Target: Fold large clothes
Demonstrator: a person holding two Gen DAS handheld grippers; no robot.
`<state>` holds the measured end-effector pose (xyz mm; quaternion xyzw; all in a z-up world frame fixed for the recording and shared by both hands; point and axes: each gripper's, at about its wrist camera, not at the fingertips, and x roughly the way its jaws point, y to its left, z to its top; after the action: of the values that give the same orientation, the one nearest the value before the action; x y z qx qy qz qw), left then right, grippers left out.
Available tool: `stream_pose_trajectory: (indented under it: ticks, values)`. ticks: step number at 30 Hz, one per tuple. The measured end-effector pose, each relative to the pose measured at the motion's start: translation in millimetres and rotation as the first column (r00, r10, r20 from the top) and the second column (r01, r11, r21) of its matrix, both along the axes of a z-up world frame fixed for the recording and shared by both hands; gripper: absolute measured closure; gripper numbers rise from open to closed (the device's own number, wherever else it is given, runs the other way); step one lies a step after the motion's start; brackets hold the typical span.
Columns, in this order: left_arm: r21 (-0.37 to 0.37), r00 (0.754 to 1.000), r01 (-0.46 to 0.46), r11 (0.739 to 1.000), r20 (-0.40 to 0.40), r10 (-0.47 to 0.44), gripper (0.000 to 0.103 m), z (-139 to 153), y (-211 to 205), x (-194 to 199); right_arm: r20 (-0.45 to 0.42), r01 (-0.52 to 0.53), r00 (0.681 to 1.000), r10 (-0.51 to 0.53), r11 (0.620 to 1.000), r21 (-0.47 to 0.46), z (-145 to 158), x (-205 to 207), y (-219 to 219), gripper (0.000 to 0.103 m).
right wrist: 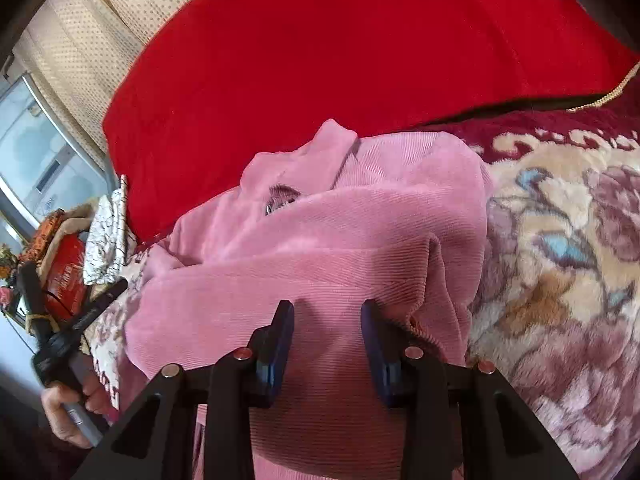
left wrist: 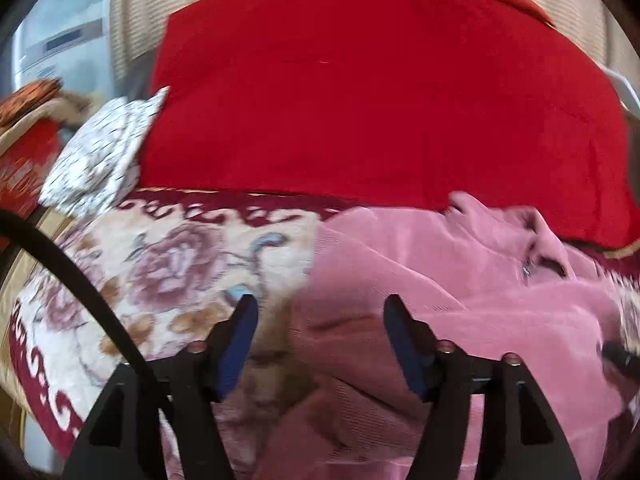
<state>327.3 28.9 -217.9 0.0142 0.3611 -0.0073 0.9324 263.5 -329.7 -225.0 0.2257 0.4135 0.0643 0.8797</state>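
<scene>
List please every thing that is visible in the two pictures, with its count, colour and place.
pink garment: one, pink ribbed, crumpled on the blanket
floral blanket: one, cream with mauve flowers, under the garment
red cover: one, red, behind the garment
patterned cloth: one, white with dark marks, left of the red cover
left gripper: one, black, blue pads, open above the garment's edge
right gripper: one, black, over the garment, grip unclear
hand: one, holding the left gripper's handle

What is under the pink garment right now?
The pink garment lies on a floral blanket, which shows around its edges. Whatever sits directly beneath its folds is covered and cannot be seen.
</scene>
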Motion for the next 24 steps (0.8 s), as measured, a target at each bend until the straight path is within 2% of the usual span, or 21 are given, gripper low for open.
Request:
stream_pose_trajectory:
  ticks: [2,3,4,5,6,8,9,11,14,18,21,24]
  values:
    - [0.045,0.996,0.041,0.998,-0.078,-0.038,0.033,-14,-9,7,0.027,-0.020,0.999,0.019,1.000,0.019,9,-5,0,0.063]
    - [0.067,0.989,0.055,0.996,-0.141,-0.045,0.025,-26,-12,13,0.041,-0.028,0.999,0.027,0.999,0.032,10,-7,1,0.051]
    - [0.072,0.976,0.055,0.996,-0.214,-0.038,0.022,-42,-10,21,0.061,-0.032,0.998,0.030,0.999,0.037,14,-11,0,0.040]
    - [0.037,0.973,0.042,0.998,-0.227,-0.033,0.019,-45,-5,24,0.067,-0.026,0.997,0.023,0.999,0.031,11,-14,3,0.024]
    - [-0.008,0.973,0.023,1.000,-0.229,-0.024,0.019,-43,0,25,0.063,-0.017,0.998,0.016,1.000,0.022,11,-15,2,0.024]
    - [-0.047,0.973,0.019,0.999,-0.229,-0.029,0.019,-36,7,23,-0.010,-0.037,0.999,0.037,0.999,-0.017,-1,-8,7,0.028]
    - [-0.049,0.976,0.019,0.999,-0.216,-0.029,0.019,-32,11,21,-0.034,-0.052,0.998,0.051,0.998,-0.045,-6,-6,10,0.033]
    - [-0.037,0.985,0.019,0.999,-0.172,-0.025,0.019,-22,17,9,-0.010,-0.045,0.999,0.044,0.995,-0.089,-1,-11,12,0.035]
    - [-0.046,0.996,0.029,0.999,-0.088,-0.033,0.019,-3,40,-19,0.045,-0.041,0.998,0.042,0.999,-0.018,13,-30,2,0.034]
    - [-0.094,1.000,0.016,0.995,-0.010,-0.017,0.019,10,87,-74,0.088,-0.091,0.992,0.089,0.996,0.009,33,-70,-7,0.034]
    - [-0.131,1.000,0.007,0.991,-0.013,-0.009,0.019,1,120,-122,0.098,-0.141,0.986,0.135,0.988,0.057,37,-106,-15,0.034]
    - [-0.143,0.998,0.030,0.989,-0.047,-0.037,0.019,-12,143,-164,0.069,-0.188,0.980,0.185,0.981,0.045,31,-146,-18,0.033]
